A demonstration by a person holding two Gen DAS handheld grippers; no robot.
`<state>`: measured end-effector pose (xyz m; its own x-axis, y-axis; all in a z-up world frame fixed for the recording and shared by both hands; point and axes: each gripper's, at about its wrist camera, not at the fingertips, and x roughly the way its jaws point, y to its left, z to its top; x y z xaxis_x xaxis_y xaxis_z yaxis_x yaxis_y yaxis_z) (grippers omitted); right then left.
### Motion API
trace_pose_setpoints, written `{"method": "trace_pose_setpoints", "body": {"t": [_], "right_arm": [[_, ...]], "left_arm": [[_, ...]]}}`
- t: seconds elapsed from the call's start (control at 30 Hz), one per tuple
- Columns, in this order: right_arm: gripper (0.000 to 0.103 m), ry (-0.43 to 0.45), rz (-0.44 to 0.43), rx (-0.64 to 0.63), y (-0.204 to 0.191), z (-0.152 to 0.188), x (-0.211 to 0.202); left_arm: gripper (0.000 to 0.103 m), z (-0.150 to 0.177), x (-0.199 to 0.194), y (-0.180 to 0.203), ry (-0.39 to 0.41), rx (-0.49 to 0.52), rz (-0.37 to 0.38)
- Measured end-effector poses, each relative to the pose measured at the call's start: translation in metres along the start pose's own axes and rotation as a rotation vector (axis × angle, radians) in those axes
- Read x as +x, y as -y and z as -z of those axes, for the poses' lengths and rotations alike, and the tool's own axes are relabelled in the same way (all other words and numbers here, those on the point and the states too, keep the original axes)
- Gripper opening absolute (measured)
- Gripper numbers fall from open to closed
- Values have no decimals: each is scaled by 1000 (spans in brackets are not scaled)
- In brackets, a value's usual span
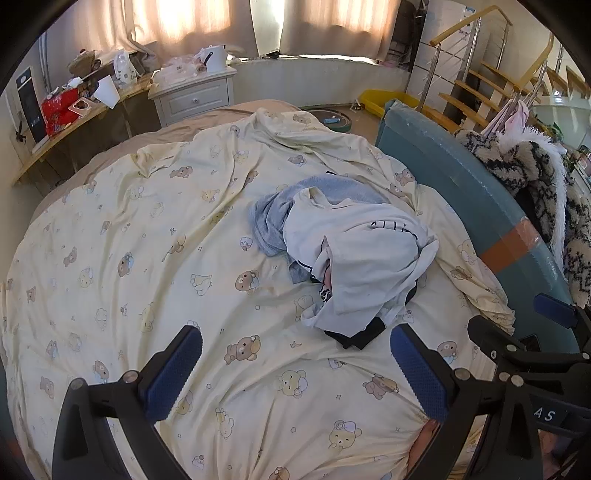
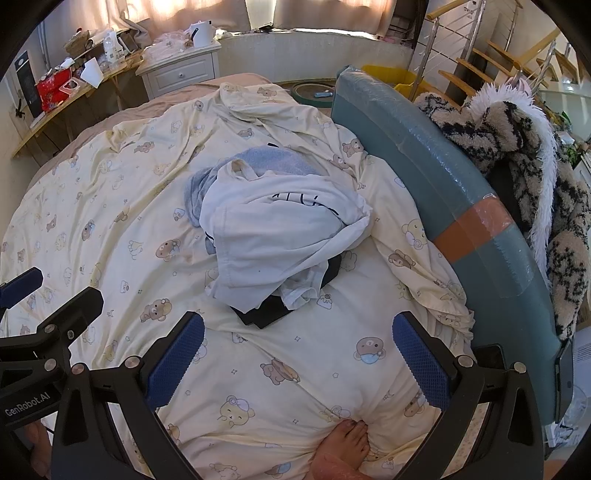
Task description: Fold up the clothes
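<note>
The left gripper (image 1: pixel 295 373) and right gripper (image 2: pixel 299 362) are hovering side by side over the bed (image 1: pixel 110 258), both spread wide and holding nothing. A heap of clothes (image 2: pixel 273 229) is lying ahead on the bear-print sheet, a white shirt (image 1: pixel 369 258) covering blue (image 1: pixel 269 221) and black (image 2: pixel 262 314) garments, near the teal headboard (image 2: pixel 461 192).

Backlit curtains (image 1: pixel 192 26) glow; soft daylight, sharp focus, fisheye-warped edges.

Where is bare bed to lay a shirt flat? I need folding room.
Free: the bear-print sheet left of the clothes pile, and the strip between pile and open left gripper. Crowded: right side, against the teal headboard.
</note>
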<state>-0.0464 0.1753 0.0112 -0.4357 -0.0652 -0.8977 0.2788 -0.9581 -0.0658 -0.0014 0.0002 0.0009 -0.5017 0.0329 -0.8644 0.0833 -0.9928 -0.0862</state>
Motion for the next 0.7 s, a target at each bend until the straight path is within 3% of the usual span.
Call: {"method": "trace_pose_setpoints", "body": {"t": [0.7], "right_arm": [[103,5,7,-7,0,-1,0]], "left_arm": [[102,-1,1,0,-8,-17,-2]]}}
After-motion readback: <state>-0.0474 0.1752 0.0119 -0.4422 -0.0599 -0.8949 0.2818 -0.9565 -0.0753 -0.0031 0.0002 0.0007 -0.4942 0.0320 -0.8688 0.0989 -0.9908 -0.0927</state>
